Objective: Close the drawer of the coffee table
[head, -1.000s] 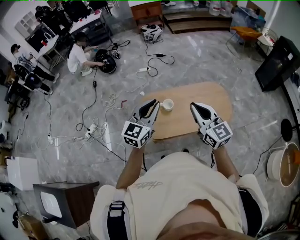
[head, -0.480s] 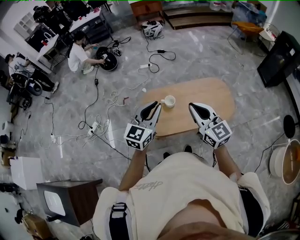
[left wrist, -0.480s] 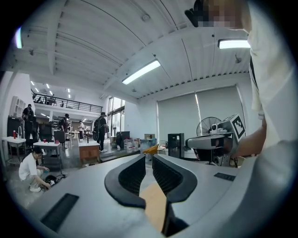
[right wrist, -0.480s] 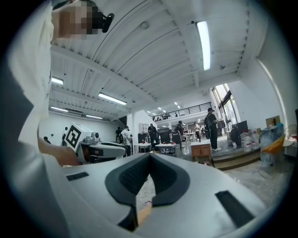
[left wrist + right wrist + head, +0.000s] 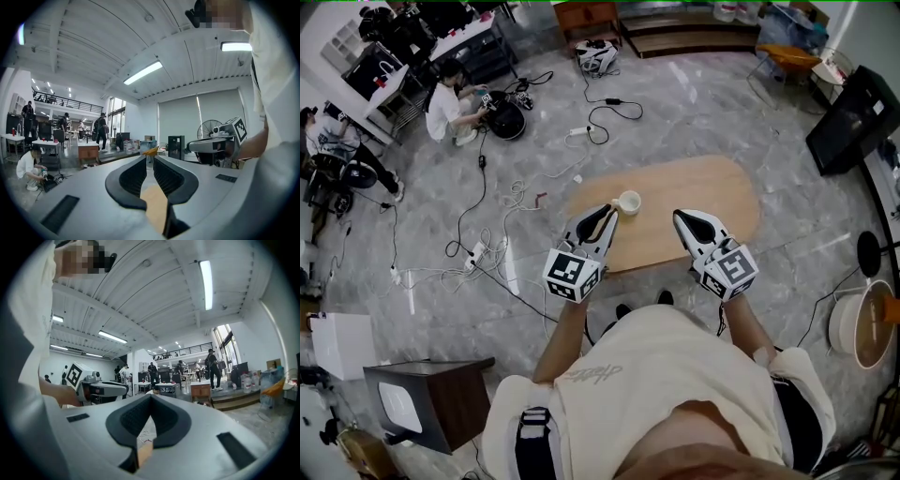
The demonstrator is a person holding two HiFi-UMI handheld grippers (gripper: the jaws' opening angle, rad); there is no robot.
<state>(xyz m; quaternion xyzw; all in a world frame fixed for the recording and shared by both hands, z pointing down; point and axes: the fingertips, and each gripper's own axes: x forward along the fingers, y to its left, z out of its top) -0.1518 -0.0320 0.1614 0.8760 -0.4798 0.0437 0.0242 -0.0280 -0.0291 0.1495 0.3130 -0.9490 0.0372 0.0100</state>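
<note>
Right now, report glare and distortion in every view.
Head view: pale glare streaks the glossy grey marble floor, edges bowed. Left gripper view: fisheye, black corners, white ceiling strip light blown out. Right gripper view: same fisheye, black corners.

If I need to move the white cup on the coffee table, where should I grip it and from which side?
Probably pinch the white cup at its rim wall, coming down from above: it stands upright, mouth open upward, on the coffee table. The left gripper is nearest.

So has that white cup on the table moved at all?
No. The cup sits at the same spot near the wooden table's left end.
</note>
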